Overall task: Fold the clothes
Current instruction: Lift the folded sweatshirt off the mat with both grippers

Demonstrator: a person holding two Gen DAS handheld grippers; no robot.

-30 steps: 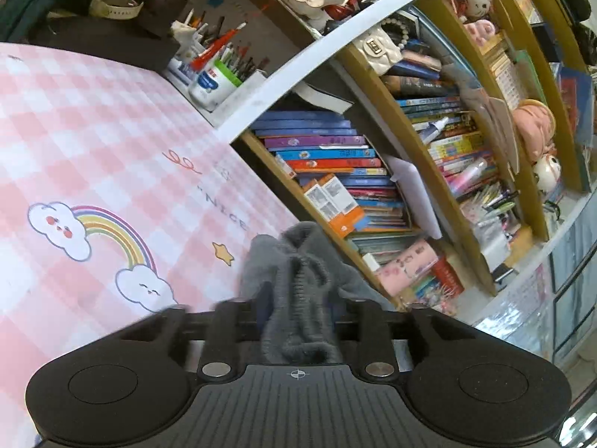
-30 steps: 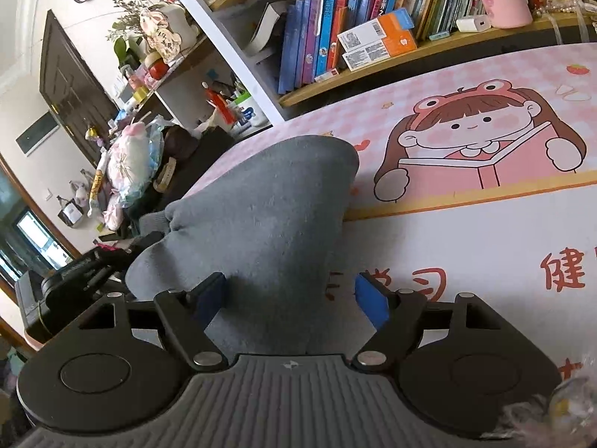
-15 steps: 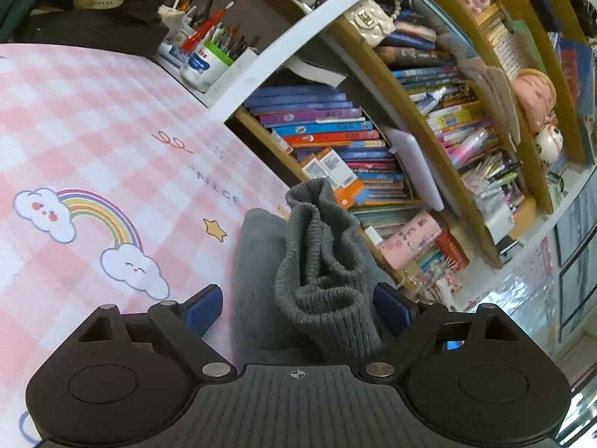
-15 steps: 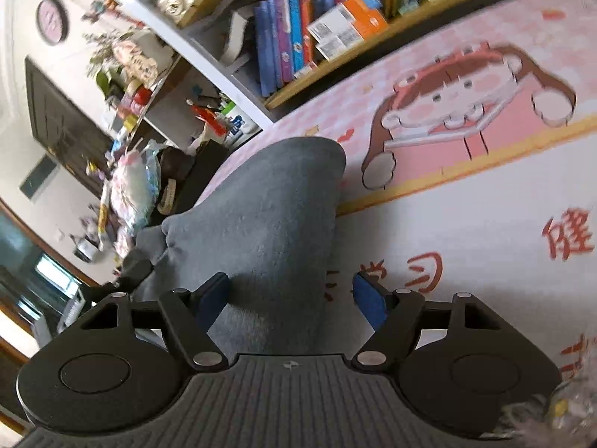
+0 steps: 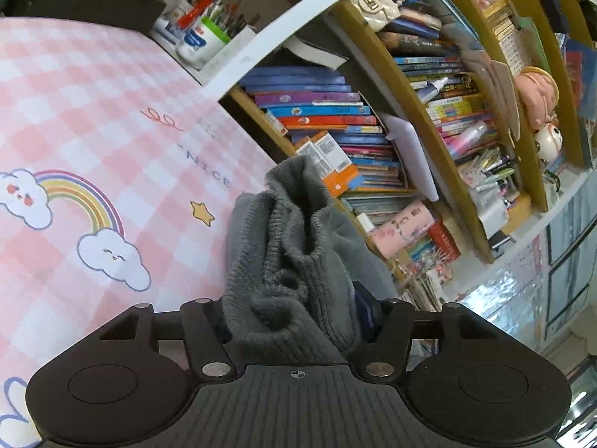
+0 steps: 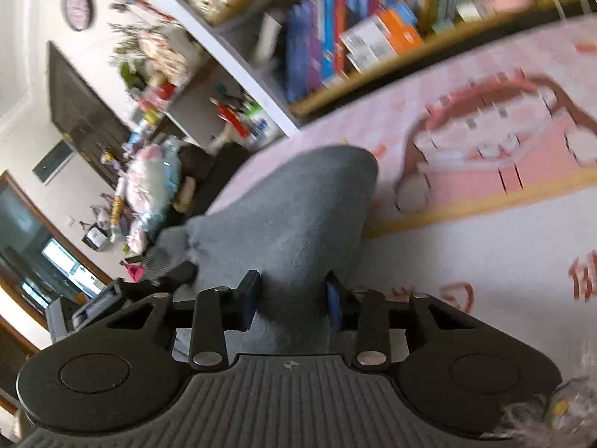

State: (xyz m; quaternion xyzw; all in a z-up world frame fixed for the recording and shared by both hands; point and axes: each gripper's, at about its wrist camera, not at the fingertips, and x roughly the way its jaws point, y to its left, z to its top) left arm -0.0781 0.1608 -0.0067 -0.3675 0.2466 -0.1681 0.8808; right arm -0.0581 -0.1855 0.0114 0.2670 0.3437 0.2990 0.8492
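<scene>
Left wrist view: left gripper [image 5: 294,313] at lower centre of the frame, pressed in on a bunched ribbed hem of the grey sweater [image 5: 283,261]. Blue pad of one finger [image 5: 367,311] peeking out at the right edge of the knit; the other finger hidden behind the folds. Sweater rising in crumpled ridges from between the fingers toward mid-frame, its top edge overlapping the lower shelf. Pink checked table mat [image 5: 93,112] filling the left half, printed with a rainbow between two clouds [image 5: 74,209] at left and a yellow star [image 5: 202,213] just left of the sweater. Pen pot [image 5: 203,37] with red and dark pens at upper centre, beyond the mat's far edge. Bookshelf [image 5: 373,119] sweeping across the upper right, packed with stacked books; plush toys [image 5: 537,93] at far right.

Right wrist view: right gripper [image 6: 292,300] at lower centre, fingers drawn close and pinching a smooth fold of the grey sweater [image 6: 298,216]. Blue-padded fingers [image 6: 249,298] pressing the cloth from both sides. Sweater spreading from the pinch up to a rounded corner at mid-frame, lying on the mat. Mat [image 6: 485,254] blurred across the right half, with a cartoon girl print [image 6: 496,142] at upper right and red characters at the lower right. Row of upright books [image 6: 335,30] along the top centre, blurred. Wall clock [image 6: 78,6] at upper left. The other gripper [image 6: 123,295] at the left edge, next to the far end of the sweater.
</scene>
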